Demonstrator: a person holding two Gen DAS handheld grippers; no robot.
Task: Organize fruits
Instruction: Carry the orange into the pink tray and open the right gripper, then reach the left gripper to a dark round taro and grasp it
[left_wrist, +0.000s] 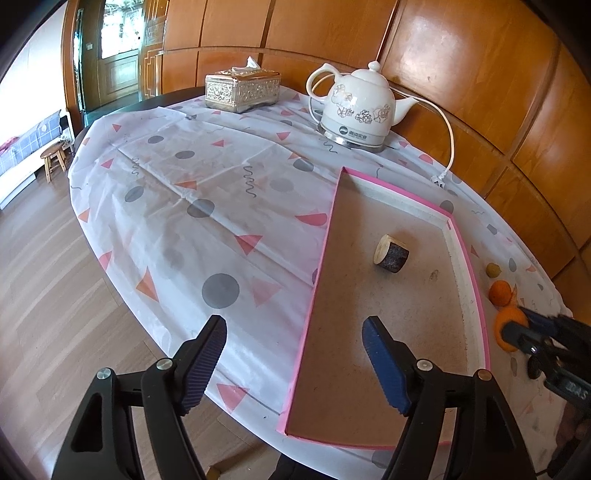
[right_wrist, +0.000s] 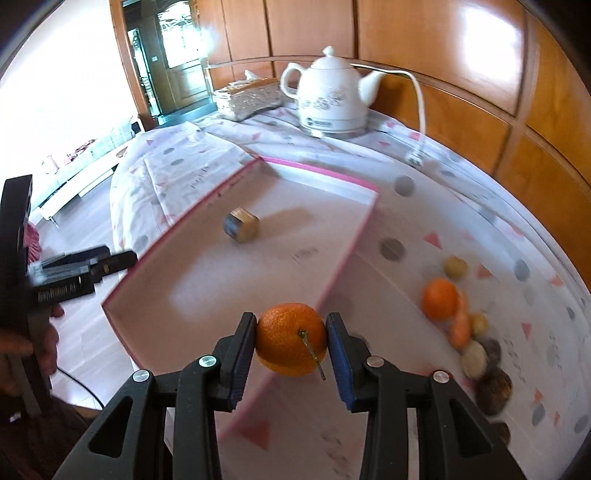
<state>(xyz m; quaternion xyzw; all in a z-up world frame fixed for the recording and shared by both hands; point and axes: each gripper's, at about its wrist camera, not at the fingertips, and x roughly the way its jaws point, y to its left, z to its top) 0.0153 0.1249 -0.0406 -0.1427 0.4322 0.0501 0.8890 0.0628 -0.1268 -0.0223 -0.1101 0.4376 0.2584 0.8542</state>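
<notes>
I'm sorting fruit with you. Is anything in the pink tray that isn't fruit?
Yes. A small wooden log piece lies on its side in the pink tray, and it is not a fruit. The right gripper holds an orange.

Ahead of the gripper, glossy orange wood panelling (left_wrist: 461, 85) curves behind the table, a glazed wooden door (left_wrist: 118, 55) stands far left, and pale plank flooring (left_wrist: 55, 295) spreads below a small stool (left_wrist: 54, 157).

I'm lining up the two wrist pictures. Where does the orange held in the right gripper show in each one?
Left wrist view: the held orange is at the far right edge, partly hidden by the right gripper.
Right wrist view: low centre, clamped between the gripper's fingers.
Shared landmark: the white kettle at the table's far side.
</notes>
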